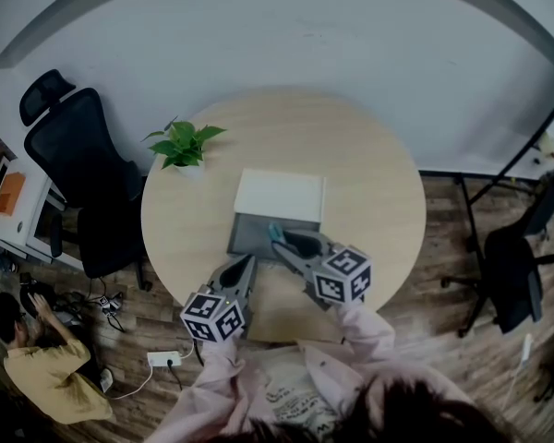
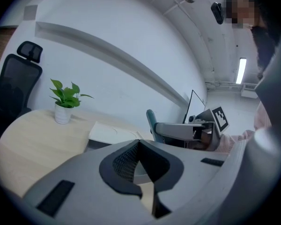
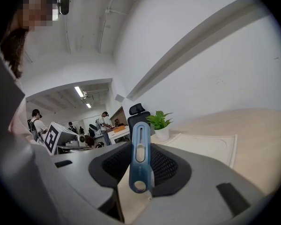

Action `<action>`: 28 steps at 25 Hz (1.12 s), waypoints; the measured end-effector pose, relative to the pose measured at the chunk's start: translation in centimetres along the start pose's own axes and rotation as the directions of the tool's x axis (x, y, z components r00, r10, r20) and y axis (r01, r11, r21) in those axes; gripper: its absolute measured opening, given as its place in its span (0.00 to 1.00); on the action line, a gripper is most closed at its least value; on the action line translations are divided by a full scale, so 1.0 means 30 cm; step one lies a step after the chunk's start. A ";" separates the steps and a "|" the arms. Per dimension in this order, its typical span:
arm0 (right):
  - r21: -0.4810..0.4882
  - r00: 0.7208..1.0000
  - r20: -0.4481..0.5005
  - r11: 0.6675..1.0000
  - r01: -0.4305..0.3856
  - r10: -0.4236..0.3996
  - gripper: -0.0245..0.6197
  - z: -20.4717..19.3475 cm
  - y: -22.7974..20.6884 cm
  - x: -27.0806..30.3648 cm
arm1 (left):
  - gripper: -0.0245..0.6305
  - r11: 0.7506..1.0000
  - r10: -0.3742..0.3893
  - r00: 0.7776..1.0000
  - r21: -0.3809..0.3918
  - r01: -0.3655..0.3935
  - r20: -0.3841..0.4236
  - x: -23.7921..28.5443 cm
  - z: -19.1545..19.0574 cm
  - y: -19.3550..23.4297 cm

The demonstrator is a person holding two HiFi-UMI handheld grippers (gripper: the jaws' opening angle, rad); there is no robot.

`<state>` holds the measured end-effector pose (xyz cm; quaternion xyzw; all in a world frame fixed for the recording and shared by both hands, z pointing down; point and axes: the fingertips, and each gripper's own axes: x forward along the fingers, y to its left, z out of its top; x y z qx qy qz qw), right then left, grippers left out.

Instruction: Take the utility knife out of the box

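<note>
On the round wooden table (image 1: 369, 183) lies a box, its grey base (image 1: 251, 233) open toward me and its white lid (image 1: 279, 195) flat behind it. My right gripper (image 1: 286, 244) hovers over the base, shut on a blue utility knife (image 1: 275, 233). The right gripper view shows the knife (image 3: 140, 156) standing upright between the pads. The left gripper (image 1: 247, 266) hangs just left of it at the table's near edge, jaws together with nothing in them. The left gripper view has the knife (image 2: 152, 122) and right gripper (image 2: 173, 129) to its right, beyond the lid (image 2: 113, 132).
A small potted plant (image 1: 184, 144) stands at the table's back left. A black office chair (image 1: 78, 164) is left of the table and another chair (image 1: 517, 266) to the right. A person (image 1: 37, 363) crouches on the floor at lower left, near a power strip (image 1: 166, 358).
</note>
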<state>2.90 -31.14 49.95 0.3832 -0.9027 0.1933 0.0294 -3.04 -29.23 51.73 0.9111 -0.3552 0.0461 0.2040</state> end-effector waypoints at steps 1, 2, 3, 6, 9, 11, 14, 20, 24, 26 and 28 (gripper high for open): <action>-0.002 1.000 0.003 1.000 0.000 0.000 0.23 0.003 0.000 -0.002 | 0.04 1.000 0.000 1.000 0.009 0.000 -0.002 -0.001 0.001 0.000; -0.006 1.000 0.005 1.000 0.000 0.000 0.23 0.004 -0.001 -0.004 | 0.04 1.000 0.001 1.000 0.018 -0.001 -0.003 -0.001 0.003 -0.001; -0.010 1.000 0.006 1.000 -0.001 0.001 0.23 0.005 -0.001 -0.005 | 0.04 1.000 0.001 1.000 0.026 -0.001 -0.005 -0.001 0.005 -0.002; -0.015 1.000 0.009 1.000 -0.008 0.008 0.23 0.002 0.000 -0.007 | 0.04 0.999 -0.003 1.000 0.040 0.003 -0.002 -0.001 0.011 -0.006; -0.021 1.000 0.009 1.000 -0.018 0.018 0.23 0.002 0.002 -0.007 | 0.04 0.999 -0.008 1.000 0.044 0.008 0.003 0.004 0.015 -0.008; -0.019 1.000 0.007 1.000 -0.023 0.024 0.23 0.001 0.003 -0.010 | 0.04 0.999 -0.017 1.000 0.041 0.017 0.004 0.007 0.012 -0.014; -0.011 1.000 0.007 0.999 -0.030 0.030 0.23 -0.004 0.002 -0.012 | 0.04 0.999 -0.027 1.000 0.045 0.027 0.002 0.013 0.009 -0.022; -0.016 0.999 0.006 0.999 -0.036 0.036 0.23 0.000 0.000 -0.009 | 0.04 0.998 -0.038 0.999 0.049 0.038 0.004 0.020 0.013 -0.023; -0.020 0.999 0.005 0.999 -0.045 0.045 0.23 0.003 0.004 -0.010 | 0.04 0.998 -0.044 0.999 0.047 0.044 0.008 0.021 0.017 -0.024; -0.023 0.999 0.006 0.999 -0.050 0.050 0.23 0.005 0.008 -0.012 | 0.04 0.998 -0.044 0.999 0.048 0.043 0.011 0.020 0.020 -0.025; -0.025 0.999 0.006 0.998 -0.052 0.053 0.23 0.007 0.012 -0.012 | 0.04 0.998 -0.044 0.999 0.049 0.043 0.013 0.018 0.022 -0.025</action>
